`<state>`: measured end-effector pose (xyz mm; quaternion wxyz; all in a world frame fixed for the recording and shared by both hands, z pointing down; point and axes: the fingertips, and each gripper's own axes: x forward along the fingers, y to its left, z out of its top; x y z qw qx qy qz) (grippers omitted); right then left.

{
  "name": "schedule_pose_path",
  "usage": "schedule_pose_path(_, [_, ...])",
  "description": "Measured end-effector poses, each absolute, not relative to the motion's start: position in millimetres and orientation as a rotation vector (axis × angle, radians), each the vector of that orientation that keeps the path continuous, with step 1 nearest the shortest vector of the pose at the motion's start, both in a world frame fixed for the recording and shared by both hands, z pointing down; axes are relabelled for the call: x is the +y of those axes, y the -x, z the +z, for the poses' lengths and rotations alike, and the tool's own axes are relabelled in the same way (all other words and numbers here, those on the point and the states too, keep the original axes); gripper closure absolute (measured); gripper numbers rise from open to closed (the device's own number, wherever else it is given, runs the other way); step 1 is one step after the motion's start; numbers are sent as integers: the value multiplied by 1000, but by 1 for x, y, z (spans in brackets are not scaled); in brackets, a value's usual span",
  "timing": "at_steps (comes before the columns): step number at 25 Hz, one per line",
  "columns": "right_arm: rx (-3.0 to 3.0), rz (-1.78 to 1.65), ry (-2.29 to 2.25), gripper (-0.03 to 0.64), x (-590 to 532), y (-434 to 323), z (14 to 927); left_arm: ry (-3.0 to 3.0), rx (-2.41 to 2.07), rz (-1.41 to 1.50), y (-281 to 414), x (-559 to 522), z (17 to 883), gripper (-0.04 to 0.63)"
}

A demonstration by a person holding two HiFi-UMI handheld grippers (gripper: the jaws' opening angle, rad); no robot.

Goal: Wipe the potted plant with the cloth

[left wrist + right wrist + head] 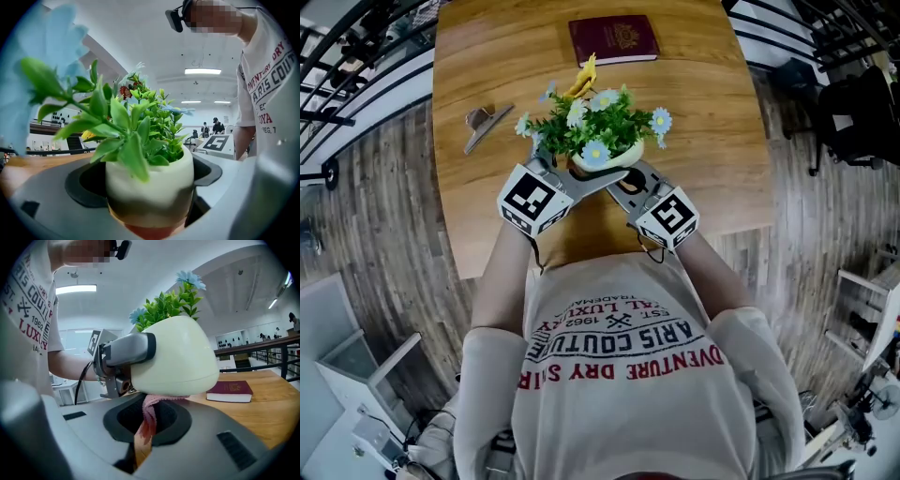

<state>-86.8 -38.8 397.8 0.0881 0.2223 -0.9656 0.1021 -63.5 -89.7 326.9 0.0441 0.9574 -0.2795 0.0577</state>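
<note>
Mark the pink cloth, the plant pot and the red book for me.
pink cloth [149, 416], right gripper view, on its hanging strip.
plant pot [150, 182], left gripper view, on its cream front wall.
red book [613, 38], head view, on the middle of its cover.

I see the potted plant [595, 131], a rounded cream pot of green leaves with pale blue and white flowers. My left gripper [565, 174] clasps it around the pot. The pink cloth [149, 414] hangs crumpled, pinched in my right gripper [628, 180], its top edge touching the pot's underside.
</note>
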Motion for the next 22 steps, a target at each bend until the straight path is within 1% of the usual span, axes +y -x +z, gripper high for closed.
schedule_pose_path(10, [-2852, 400, -631, 580, -35, 76, 409, -2931, -926, 244, 71, -92, 339, 54])
schedule_pose_path(22, [-2746, 446, -825, 580, -75, 34, 426, -2924, -912, 240, 71, -95, 358, 54])
